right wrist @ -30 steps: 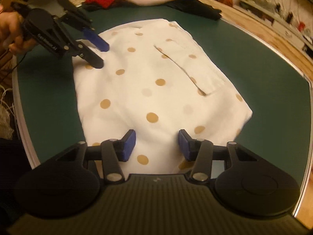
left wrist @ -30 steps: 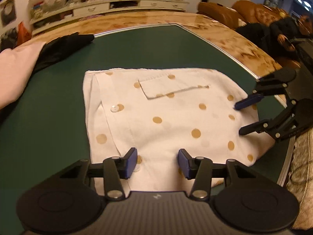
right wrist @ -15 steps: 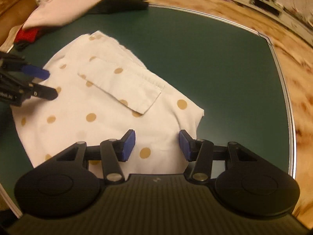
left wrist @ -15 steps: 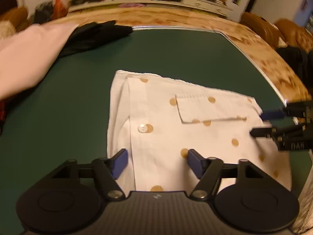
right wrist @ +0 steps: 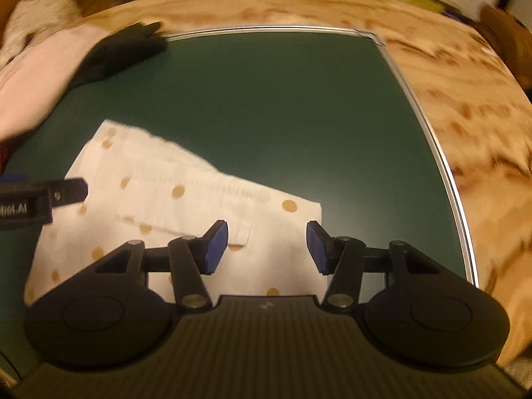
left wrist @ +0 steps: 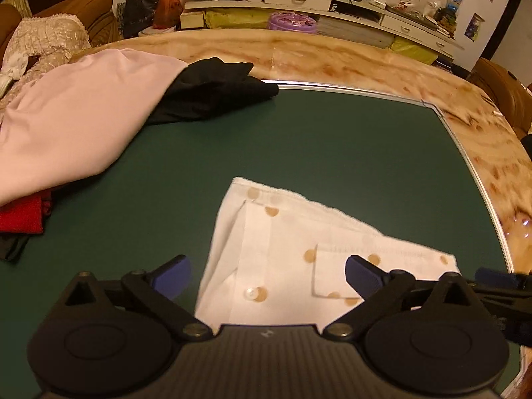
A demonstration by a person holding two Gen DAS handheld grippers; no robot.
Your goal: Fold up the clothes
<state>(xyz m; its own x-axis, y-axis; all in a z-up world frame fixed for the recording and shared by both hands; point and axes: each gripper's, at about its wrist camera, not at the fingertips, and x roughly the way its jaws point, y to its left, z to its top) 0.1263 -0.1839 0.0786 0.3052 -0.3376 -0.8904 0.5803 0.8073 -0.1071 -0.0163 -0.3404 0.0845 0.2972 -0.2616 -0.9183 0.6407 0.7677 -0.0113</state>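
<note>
A folded white shirt with tan dots [left wrist: 286, 259] lies on the green table top, its pocket and a button facing up. It also shows in the right wrist view [right wrist: 173, 206]. My left gripper [left wrist: 266, 274] is open and empty over the shirt's left near part. My right gripper [right wrist: 267, 244] is open and empty over the shirt's right near corner. The right gripper's fingers [left wrist: 495, 279] show at the right edge of the left wrist view. The left gripper's fingers [right wrist: 66, 189] show at the left edge of the right wrist view.
A pink garment [left wrist: 76, 113], a black garment [left wrist: 212, 93] and a red one [left wrist: 23, 216] lie at the table's far left. A metal strip [left wrist: 478, 179] and marbled border [left wrist: 365, 63] ring the green felt [left wrist: 299, 133]. Shelves and sofas stand behind.
Both grippers have pulled back and swung towards the far side of the table, so the shirt sits lower in both views. Both stay open; the left one has opened wider. The shirt has not moved.
</note>
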